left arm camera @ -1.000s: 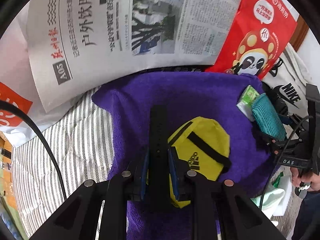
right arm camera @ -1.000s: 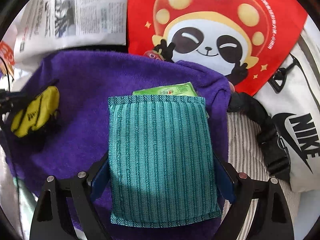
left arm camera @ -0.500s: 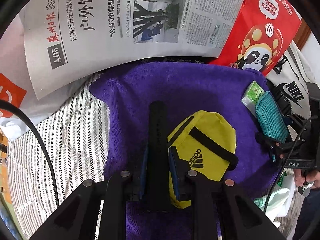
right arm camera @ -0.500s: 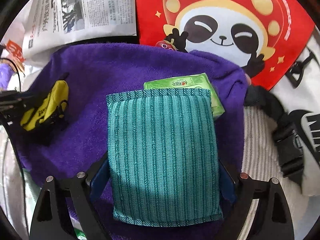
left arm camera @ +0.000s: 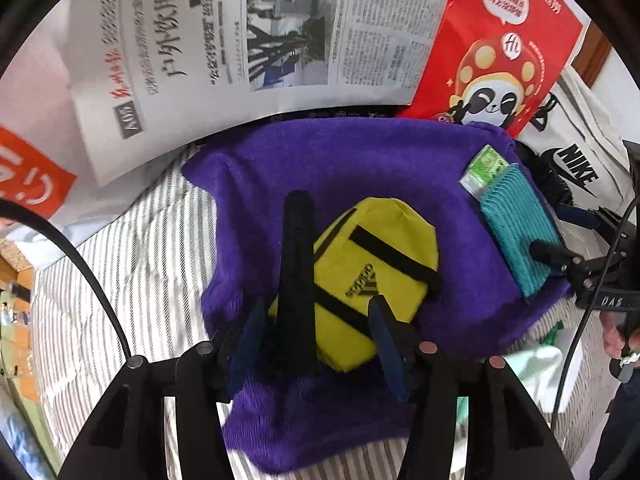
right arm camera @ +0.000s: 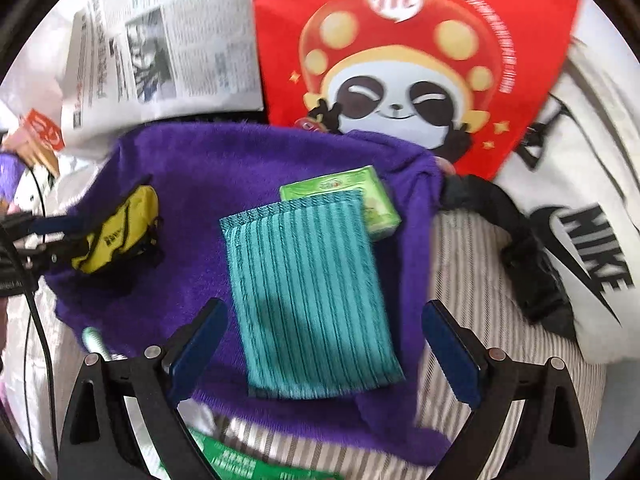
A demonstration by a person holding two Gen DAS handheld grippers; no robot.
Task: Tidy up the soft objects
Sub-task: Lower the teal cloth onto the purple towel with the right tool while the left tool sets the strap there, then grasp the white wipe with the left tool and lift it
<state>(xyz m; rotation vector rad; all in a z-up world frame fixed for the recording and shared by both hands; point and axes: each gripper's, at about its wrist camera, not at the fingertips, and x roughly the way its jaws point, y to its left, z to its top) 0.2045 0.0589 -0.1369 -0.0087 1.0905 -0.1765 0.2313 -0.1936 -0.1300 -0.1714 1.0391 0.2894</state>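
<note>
A purple towel (left arm camera: pixel 360 168) lies spread over a striped sheet (left arm camera: pixel 132 272); on it, near the middle in the left wrist view, rests a yellow pouch (left arm camera: pixel 372 264) with black straps and a black logo; a wide black strap (left arm camera: pixel 298 264) runs from the pouch's left side down between the blue pads of the left gripper (left arm camera: pixel 316 336); its jaws are opening, the pads stand clear of the strap on either side, with the strap and the pouch's lower corner between them

Toward the towel's right edge lies a teal ribbed cloth pad (right arm camera: pixel 308 288), flat on the purple pile, its far end overlapping a green tissue packet (right arm camera: pixel 368 196) that peeks out beyond it; the right gripper (right arm camera: pixel 320 348) hovers over the pad's near end with its jaws opening, spread wide, the blue pads apart from the pad's sides; in the left wrist view one dark finger of that gripper sits over the pad's near corner, and whether it touches there I cannot tell

Beyond the towel lie a newspaper (left arm camera: pixel 248 40) and a red bag (right arm camera: pixel 400 64) printed with a panda; a white bag (right arm camera: pixel 592 200) with a black logo and a black buckled strap (right arm camera: pixel 520 248) sits to the right; a person's fingers (left arm camera: pixel 616 332) hold the right gripper's handle at the frame's edge
</note>
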